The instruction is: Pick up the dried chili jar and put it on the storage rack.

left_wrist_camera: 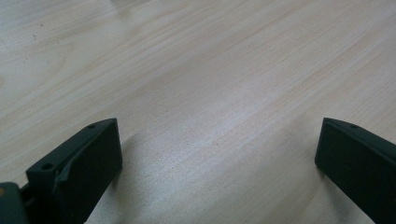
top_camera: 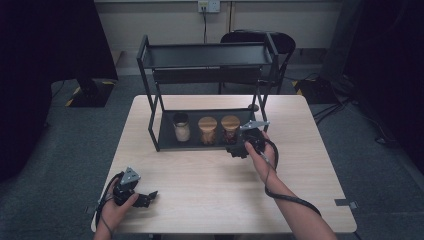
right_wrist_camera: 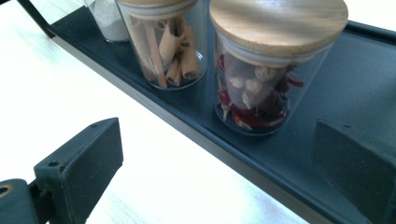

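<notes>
Three glass jars stand in a row on the bottom shelf of a black two-tier rack. The right jar has a wooden lid and holds red dried pieces. The middle jar holds brown curled sticks, and the left jar holds white powder. My right gripper is open just in front of the red jar, apart from it. Over bare wood at the front left corner, my left gripper is open and holds nothing.
The rack's empty top shelf overhangs the jars, with black posts at its corners. The light wooden table has bare room in the middle and front. A black chair stands behind the table.
</notes>
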